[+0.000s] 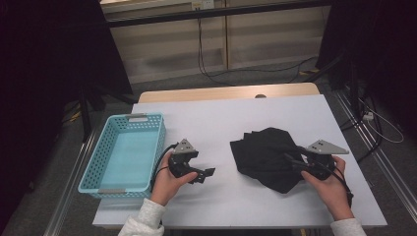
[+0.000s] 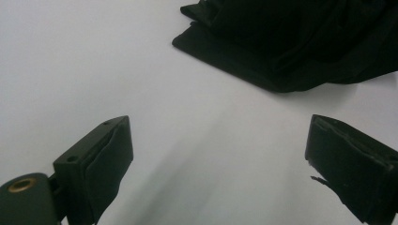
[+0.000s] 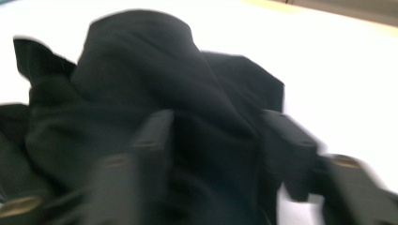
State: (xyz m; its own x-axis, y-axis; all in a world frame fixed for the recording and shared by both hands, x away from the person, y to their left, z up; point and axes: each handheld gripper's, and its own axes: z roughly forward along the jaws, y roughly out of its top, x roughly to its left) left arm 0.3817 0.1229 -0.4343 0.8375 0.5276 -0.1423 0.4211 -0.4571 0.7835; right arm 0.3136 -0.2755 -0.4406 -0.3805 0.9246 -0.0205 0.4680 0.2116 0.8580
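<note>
Right gripper view shows my right claw (image 3: 216, 140) released over the black cloth (image 3: 155, 79); I'd pinch one raised fold just ahead. Left claw (image 2: 218, 154) hangs released, clear.

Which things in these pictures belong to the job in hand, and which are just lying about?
In the job: black cloth; right hand-held gripper, jaws apart over the cloth; left hand-held gripper, open.
Lying about: turquoise basket; floor cables.

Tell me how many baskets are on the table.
1: a light blue basket at the table's left edge, beside the left tool, apart from the black cloth.
</note>
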